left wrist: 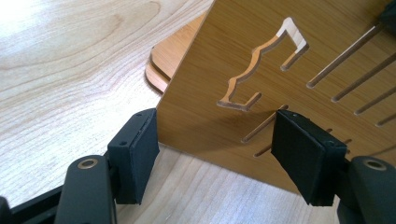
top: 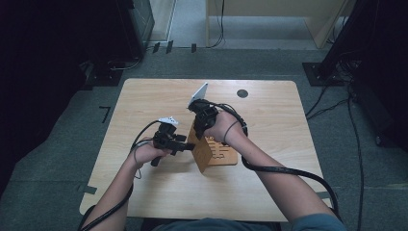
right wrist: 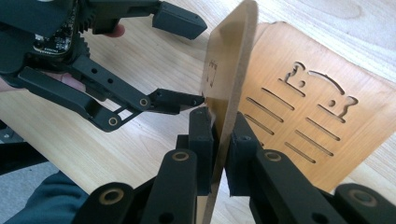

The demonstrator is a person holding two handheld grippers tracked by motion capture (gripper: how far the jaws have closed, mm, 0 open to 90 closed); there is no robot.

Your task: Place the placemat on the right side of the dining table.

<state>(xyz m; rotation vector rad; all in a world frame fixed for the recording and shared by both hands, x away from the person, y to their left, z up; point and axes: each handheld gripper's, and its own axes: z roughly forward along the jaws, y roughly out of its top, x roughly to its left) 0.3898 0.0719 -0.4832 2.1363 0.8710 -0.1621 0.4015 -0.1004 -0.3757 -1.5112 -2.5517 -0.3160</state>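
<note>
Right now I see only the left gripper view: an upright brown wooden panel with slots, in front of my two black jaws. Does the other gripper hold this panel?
Observer: Yes. In the right gripper view, the right gripper is shut on the thin edge of the upright brown wooden panel.
Operator: Do my left jaws grip it too?
Observer: No. The left gripper stands open, with its tips pointing at the panel's face.
Operator: What lies behind the panel?
Observer: A flat brown wooden board with slots and cut-out shapes. It lies on the light wooden table.
</note>
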